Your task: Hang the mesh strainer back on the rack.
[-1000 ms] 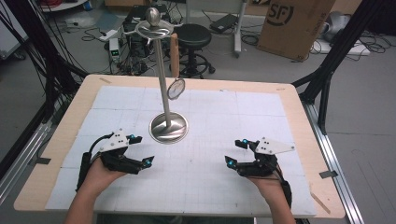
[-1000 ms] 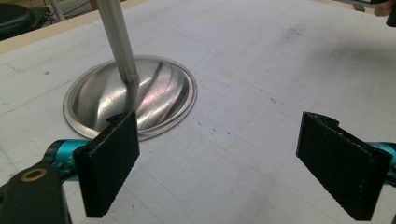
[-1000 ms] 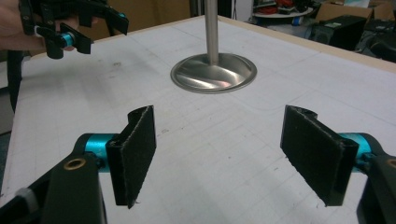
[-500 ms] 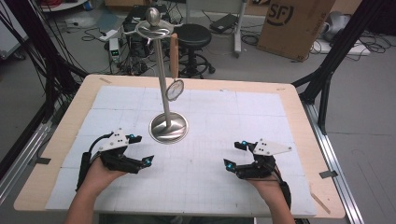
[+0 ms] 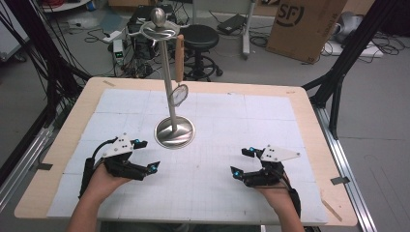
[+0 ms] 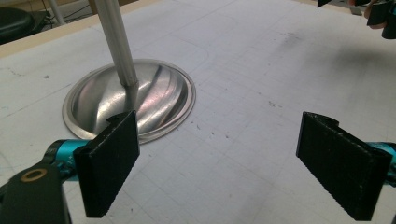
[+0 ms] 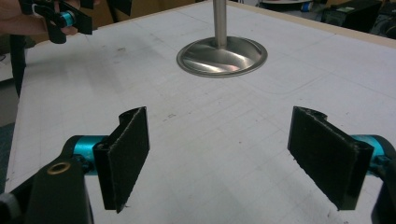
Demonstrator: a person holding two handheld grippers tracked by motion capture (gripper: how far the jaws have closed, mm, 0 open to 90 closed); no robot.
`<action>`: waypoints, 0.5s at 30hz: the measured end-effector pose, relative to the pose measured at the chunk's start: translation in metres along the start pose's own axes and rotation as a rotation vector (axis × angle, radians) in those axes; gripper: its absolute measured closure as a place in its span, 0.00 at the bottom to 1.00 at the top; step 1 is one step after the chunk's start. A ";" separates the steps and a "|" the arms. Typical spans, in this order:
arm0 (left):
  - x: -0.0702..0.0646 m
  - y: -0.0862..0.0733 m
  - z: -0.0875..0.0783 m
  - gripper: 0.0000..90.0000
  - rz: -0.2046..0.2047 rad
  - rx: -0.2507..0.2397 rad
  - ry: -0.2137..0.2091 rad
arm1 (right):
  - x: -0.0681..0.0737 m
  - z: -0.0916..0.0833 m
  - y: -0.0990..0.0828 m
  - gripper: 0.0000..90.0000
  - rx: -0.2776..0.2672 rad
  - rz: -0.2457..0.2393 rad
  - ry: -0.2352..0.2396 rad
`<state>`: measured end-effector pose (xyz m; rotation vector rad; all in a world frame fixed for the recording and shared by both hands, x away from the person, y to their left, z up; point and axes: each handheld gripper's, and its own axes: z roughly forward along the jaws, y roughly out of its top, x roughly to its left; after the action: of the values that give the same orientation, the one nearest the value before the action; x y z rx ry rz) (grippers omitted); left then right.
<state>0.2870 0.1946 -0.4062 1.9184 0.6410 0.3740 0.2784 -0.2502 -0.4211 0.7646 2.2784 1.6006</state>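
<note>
Both tools are spread wide with nothing between the pads. Your left tool (image 5: 145,154) sits low over the bench (image 5: 63,140) at its near left, and your right tool (image 5: 244,162) sits at the near right; its jaws have just been opening and hold nothing. Between them and a little farther from you stands the metal stand (image 5: 167,87), upright on its round domed base (image 5: 175,133), which rests flat on the white gridded mat. In the left gripper view the base (image 6: 154,100) lies just beyond the left pad, near but apart. A small strainer with a wooden handle (image 5: 179,72) hangs from the stand's top ring, beside the pole.
</note>
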 end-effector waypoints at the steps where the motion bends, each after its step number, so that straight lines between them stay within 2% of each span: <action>1: 0.000 0.000 0.000 0.15 -0.002 -0.001 0.000 | 0.000 0.000 0.000 0.22 -0.001 -0.003 0.000; 15: 0.000 0.000 0.002 0.16 0.005 0.009 -0.001 | -0.001 0.003 -0.003 0.22 0.018 0.005 0.003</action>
<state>0.2876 0.1932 -0.4071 1.9288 0.6382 0.3738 0.2795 -0.2489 -0.4248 0.7737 2.2981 1.5859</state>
